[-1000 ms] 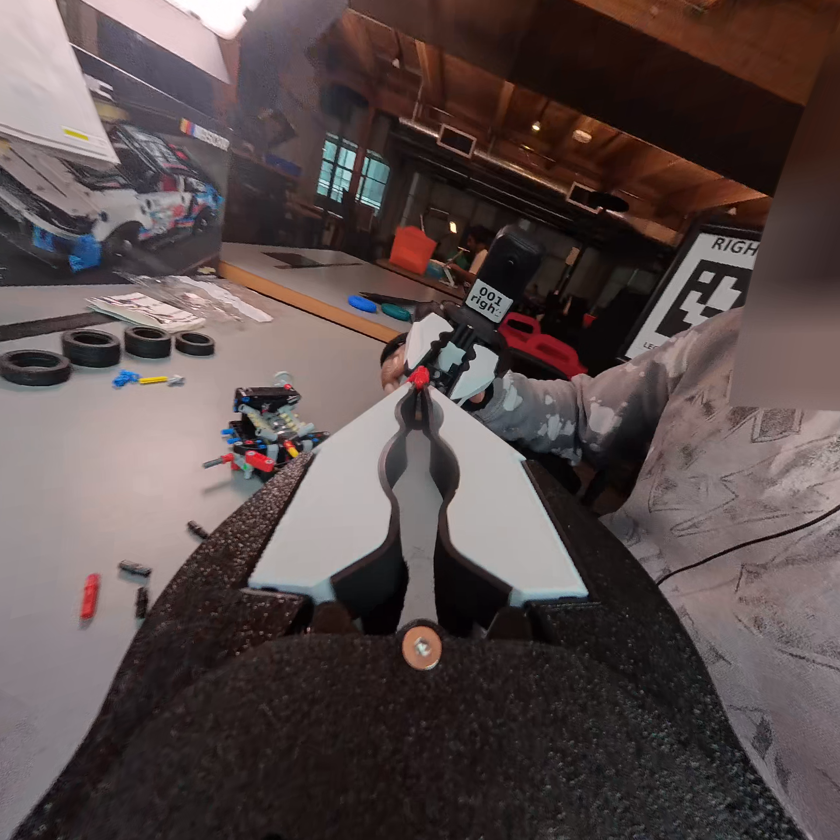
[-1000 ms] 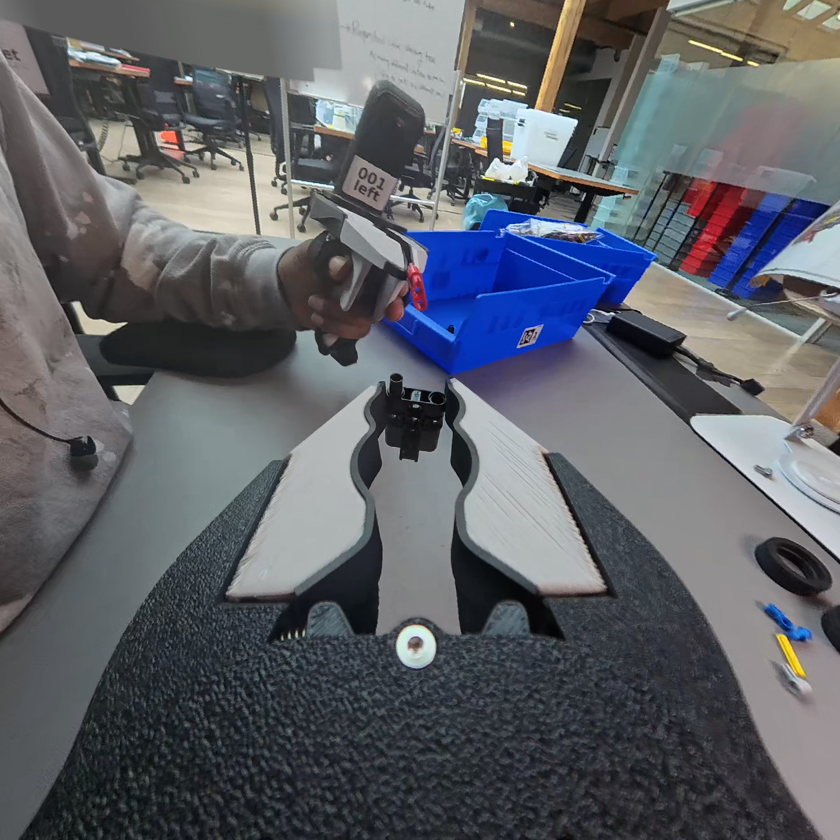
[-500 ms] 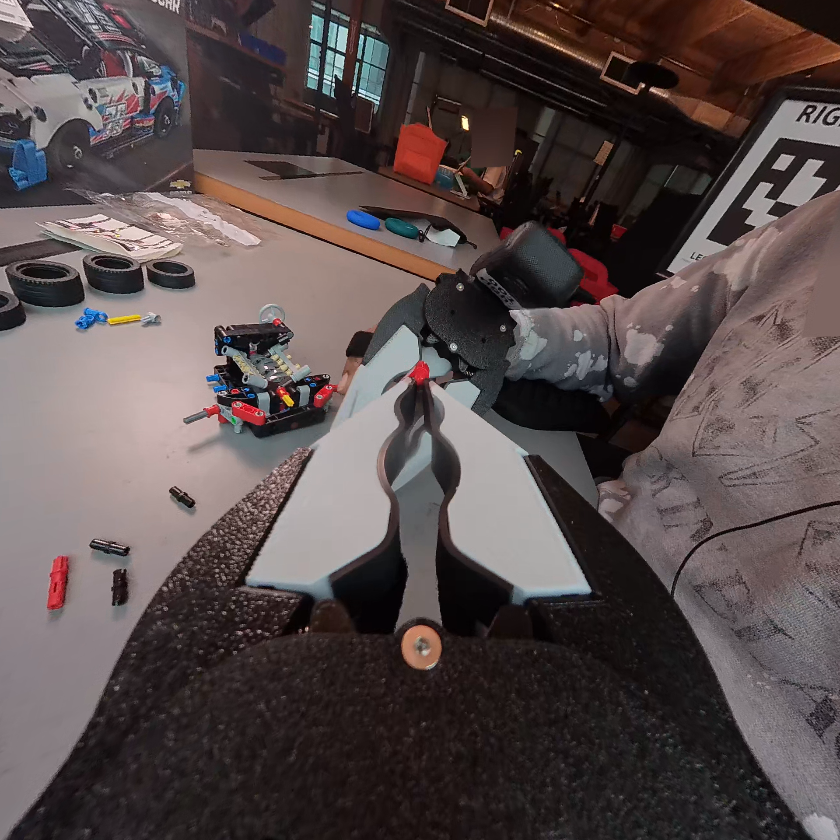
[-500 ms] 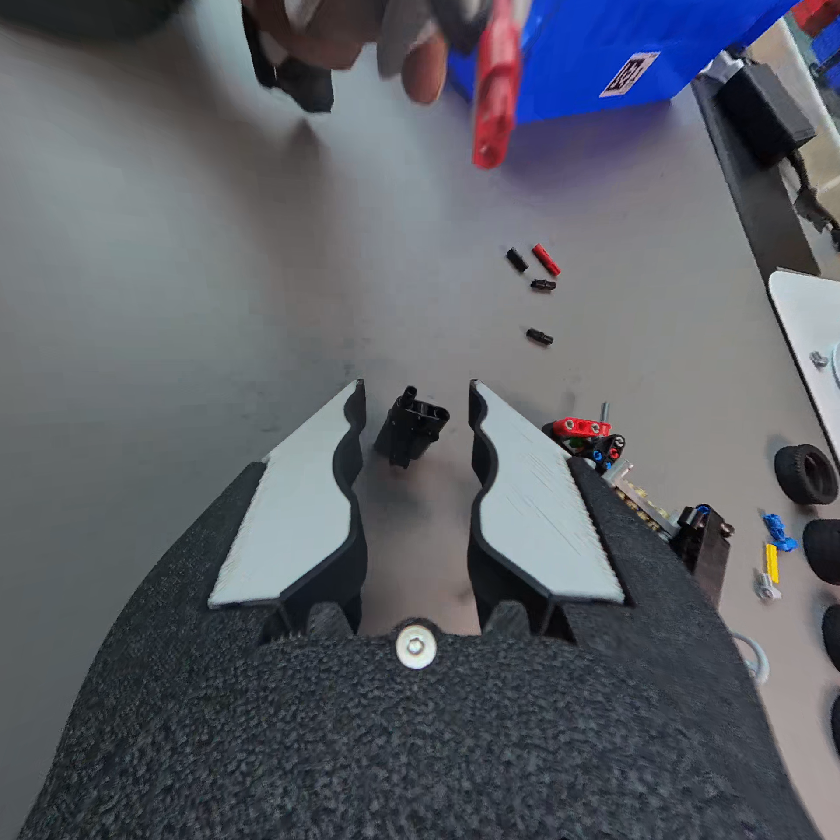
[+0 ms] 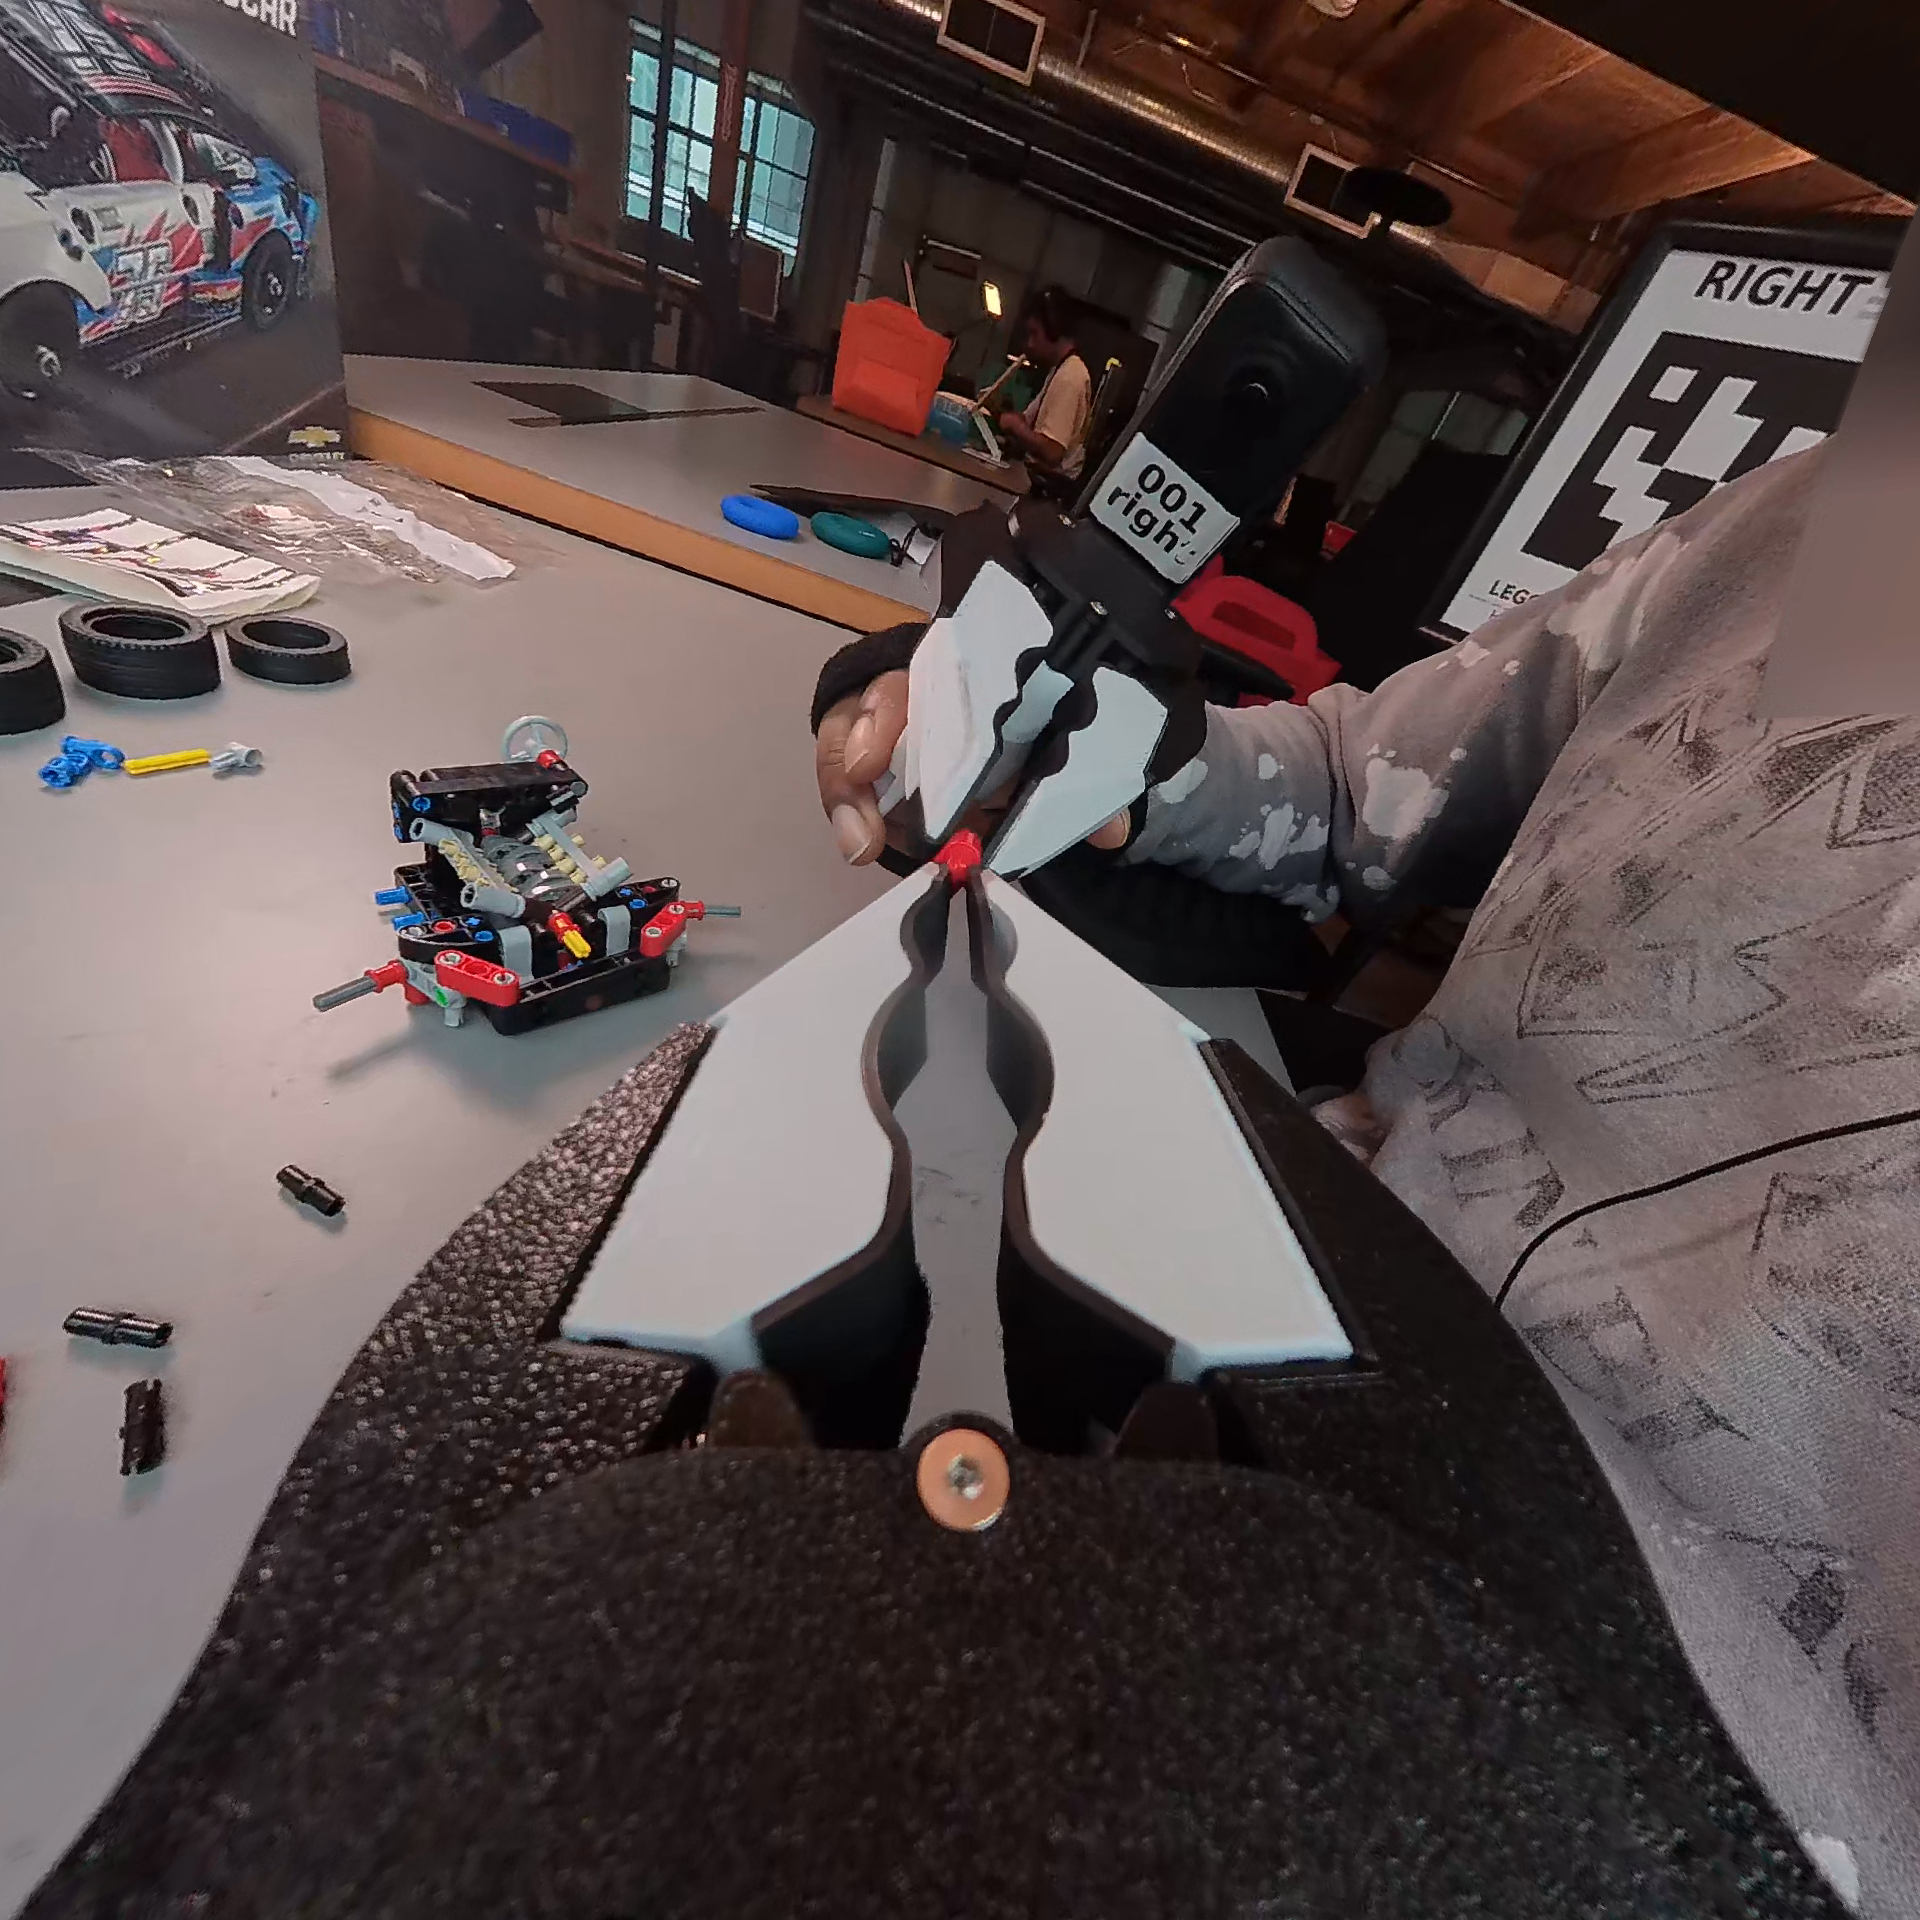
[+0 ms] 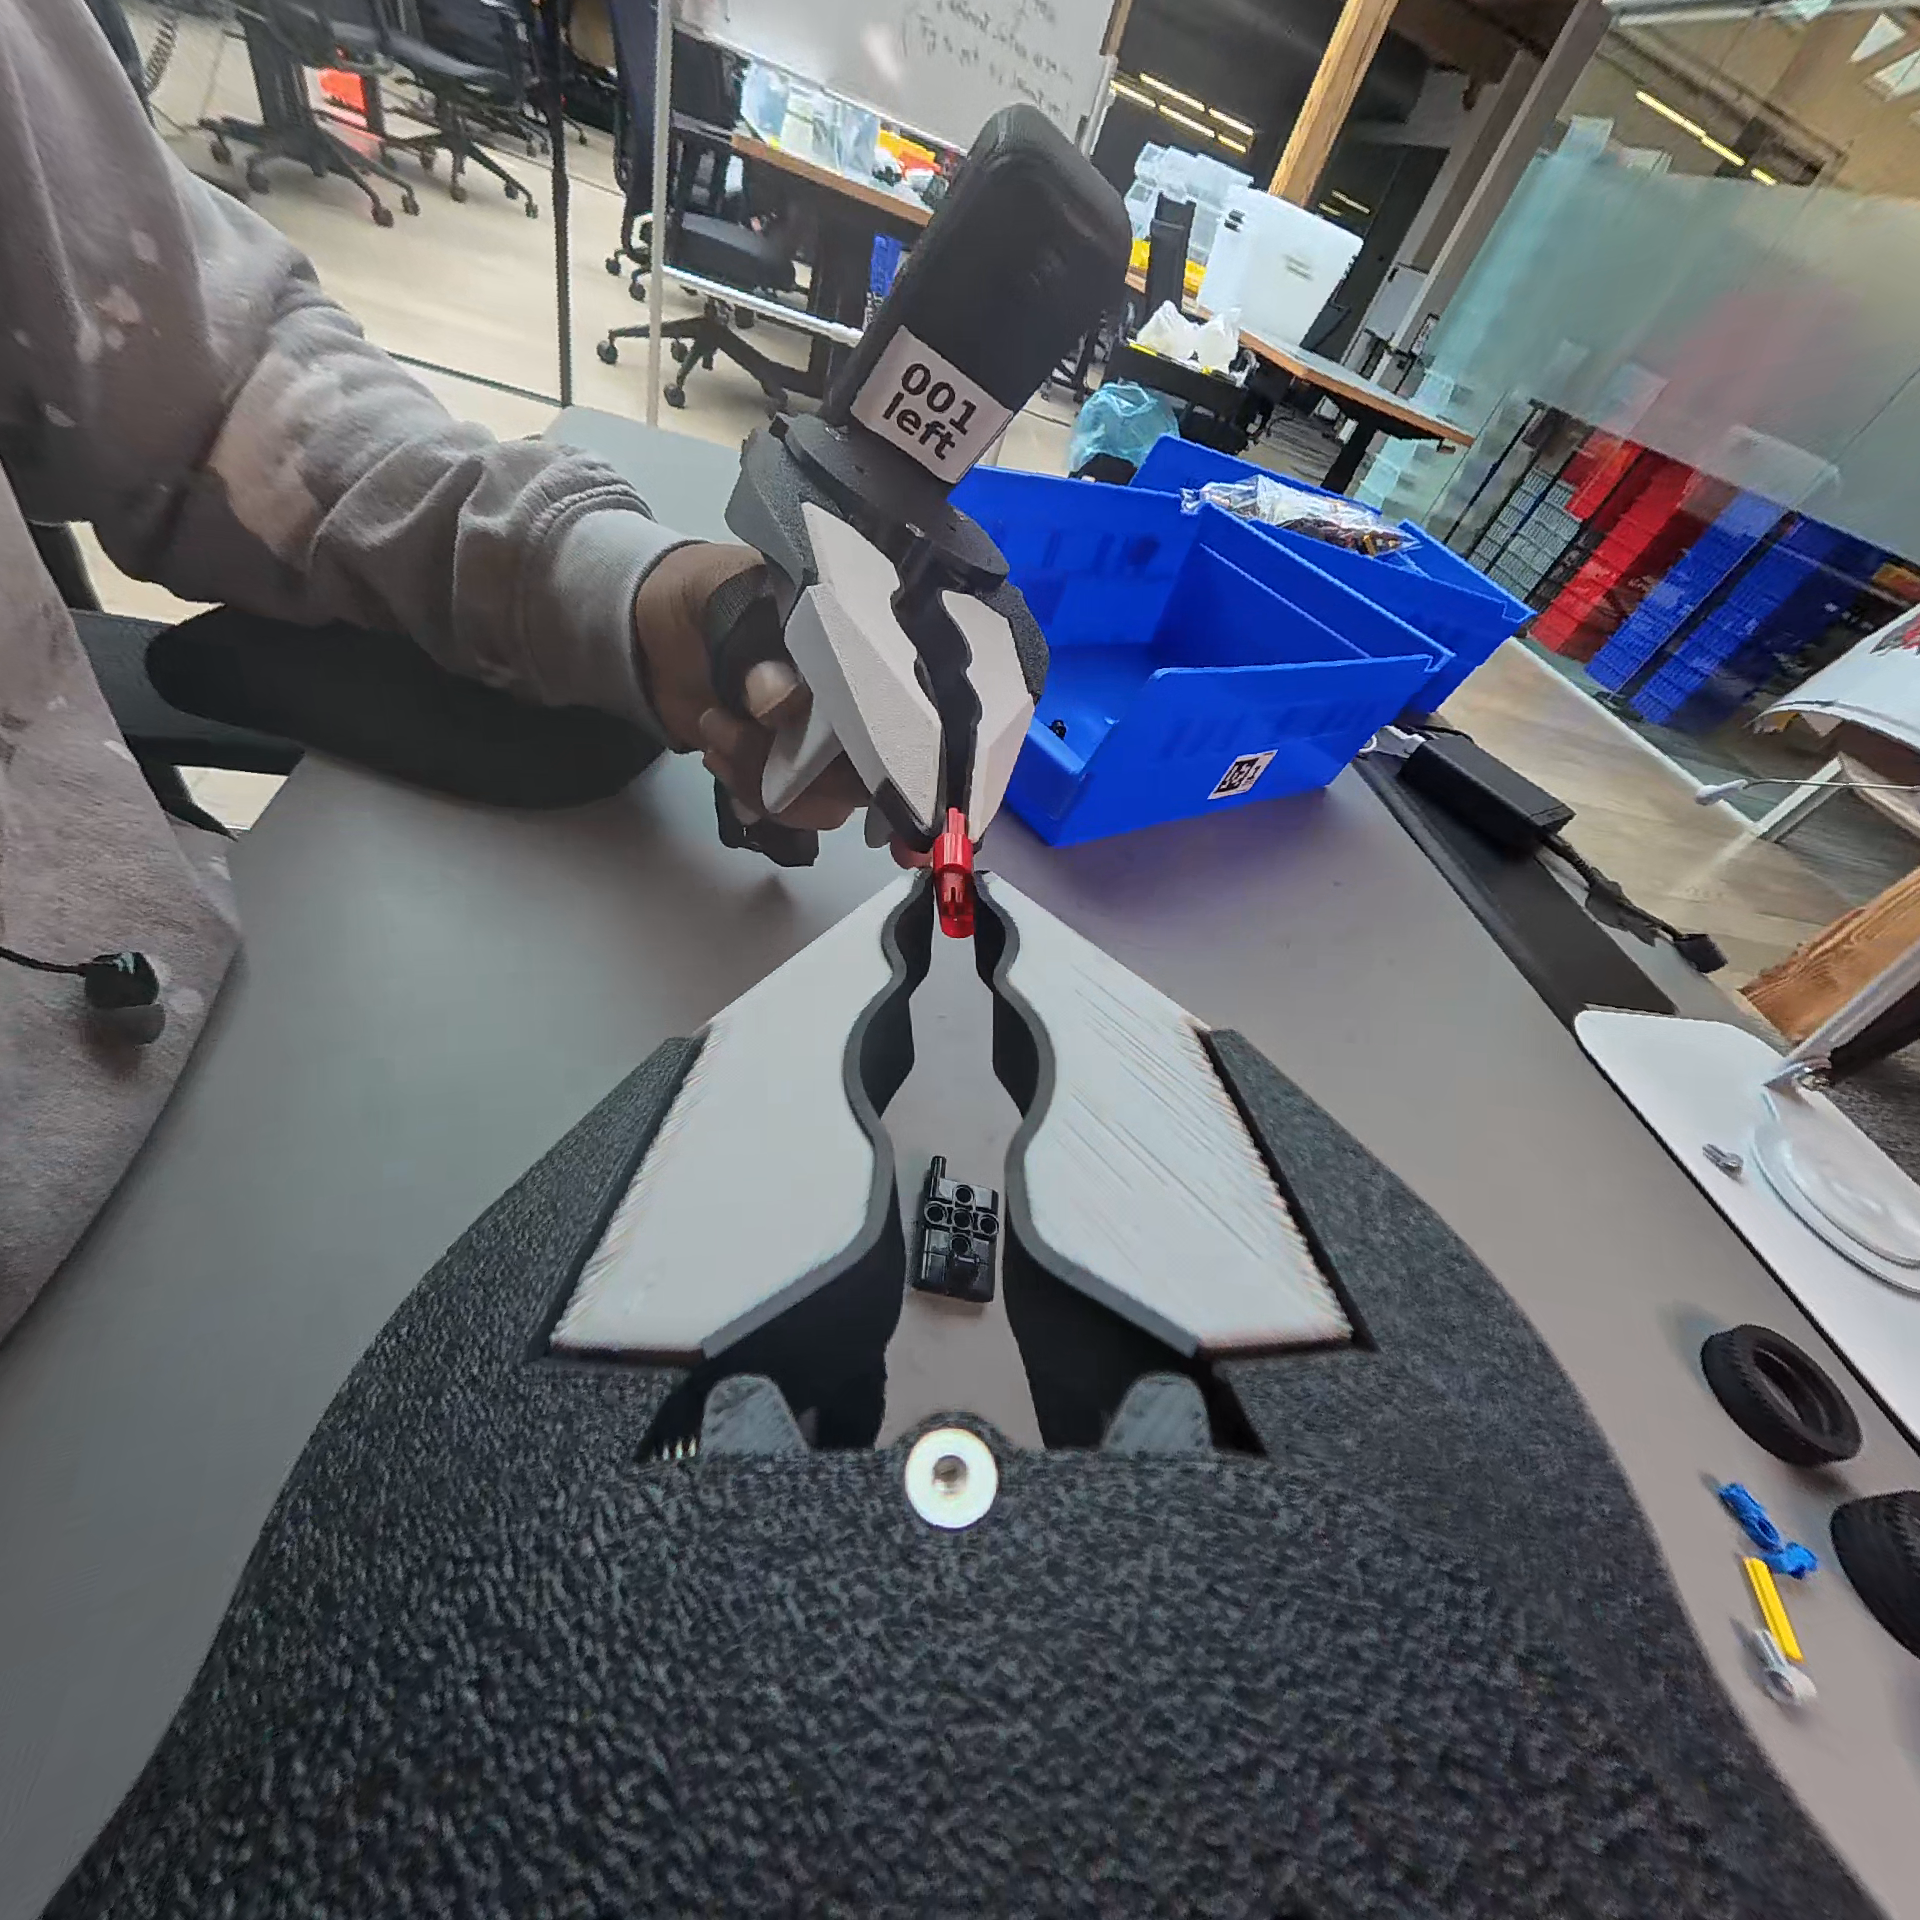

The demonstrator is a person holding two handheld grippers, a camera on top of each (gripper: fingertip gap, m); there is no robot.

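Observation:
My left gripper is shut on a small red pin held at its fingertips above the grey table. My right gripper faces it tip to tip and is closed on the same red pin. A person's hand holds each gripper. A small black connector piece lies on the table below my right gripper and shows through the gap between its fingers.
A partly built brick model stands left of the grippers. Black tyres, loose black pins and blue and yellow parts lie around. Blue bins and a black power adapter sit beyond. Left and right tips are no more than a few centimetres apart.
My right gripper opened and let go of the black piece onto the table. It then rose and closed on the red pin that my left gripper holds.

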